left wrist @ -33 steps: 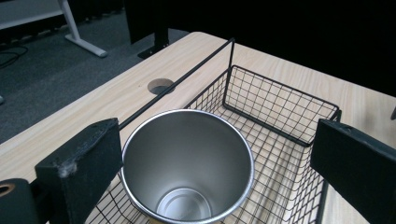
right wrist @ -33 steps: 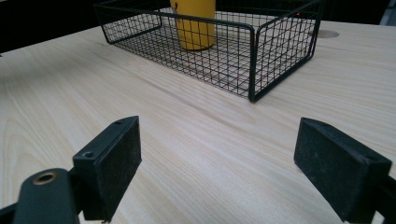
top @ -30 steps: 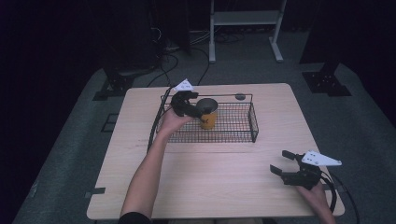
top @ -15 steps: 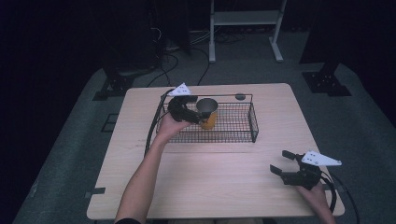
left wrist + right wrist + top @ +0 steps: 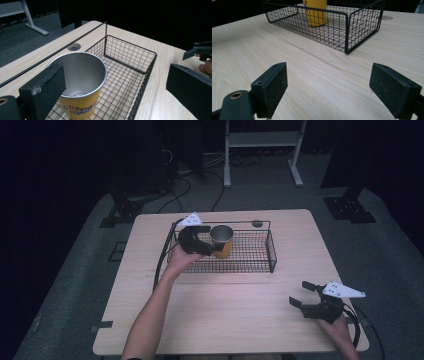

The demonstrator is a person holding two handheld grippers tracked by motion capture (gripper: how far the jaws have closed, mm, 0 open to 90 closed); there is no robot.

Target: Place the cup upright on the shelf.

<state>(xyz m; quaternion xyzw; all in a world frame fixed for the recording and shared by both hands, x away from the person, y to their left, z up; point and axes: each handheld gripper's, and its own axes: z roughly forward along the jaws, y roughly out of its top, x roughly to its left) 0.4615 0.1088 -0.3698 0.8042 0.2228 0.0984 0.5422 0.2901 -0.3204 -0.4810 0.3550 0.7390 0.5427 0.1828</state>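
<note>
Looking down from the high view: resting on a pale wooden table point(image 5: 235, 320), a black wire basket point(image 5: 270, 251) toward the far edge, holding an upright yellow cup point(image 5: 222, 240) with a silver rim in its left end. Hovering at the basket's left end, the left gripper point(image 5: 209, 245), jaws spread wide and released, gripping nothing, the cup sitting just beside and partly between them. Waiting at the near right corner of the table, well apart from the basket, the right gripper point(image 5: 302, 294) — jaws likewise spread and empty.

Riding along the left gripper view: facing the cup point(image 5: 78, 82) at close range, mouth open upward, long axis vertical, metal interior empty. Standing just left of the cup's wall, one black jaw; standing far off to the right, outside the basket's point(image 5: 147, 72) near wall, the other. Showing faintly at the right edge, the other hand's gripper.

Riding along the right gripper view: gaping over bare wood point(image 5: 317, 82), both black jaws, nothing between them. Sitting well ahead, the basket point(image 5: 347, 30) with the cup's yellow base point(image 5: 315, 12) inside it.

Judging the coming move: lying closest to the left gripper by far, the cup — upright, so calling for a sideways squeeze across its wall.
</note>
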